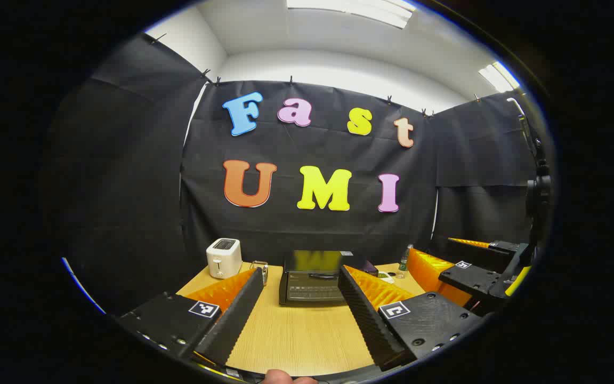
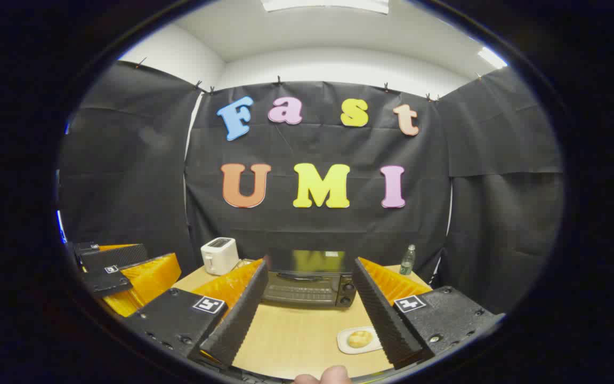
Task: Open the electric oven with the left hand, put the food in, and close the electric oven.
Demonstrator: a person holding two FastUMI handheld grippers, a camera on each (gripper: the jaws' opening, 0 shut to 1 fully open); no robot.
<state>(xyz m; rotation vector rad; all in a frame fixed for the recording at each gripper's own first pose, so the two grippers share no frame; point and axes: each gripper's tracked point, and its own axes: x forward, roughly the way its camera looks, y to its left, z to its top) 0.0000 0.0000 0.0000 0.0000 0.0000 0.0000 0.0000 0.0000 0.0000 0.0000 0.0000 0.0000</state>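
- the table is one wooden top, carrying everything in play.
- one electric oven sits at the far middle of the table against the black cloth, door shut, a single bar handle across the top of the door; in the right gripper view its knobs sit at the right end.
- one white toaster stands to the oven's left, with a small glass between them; one bottle stands to its right.
- left gripper: released, fingers spread wide, holding nothing, well short of the oven and roughly lined up with it.
- right gripper: also released and empty, hovering over the table.
- one plate near the table's front edge carries one piece of food, a pale bun by the look of it.
- the step in hand looks like opening the door: i'd bring the left gripper level onto the handle's middle, grip square, then pull out and down along the hinge arc rather than straight back, so the light oven doesn't slide.
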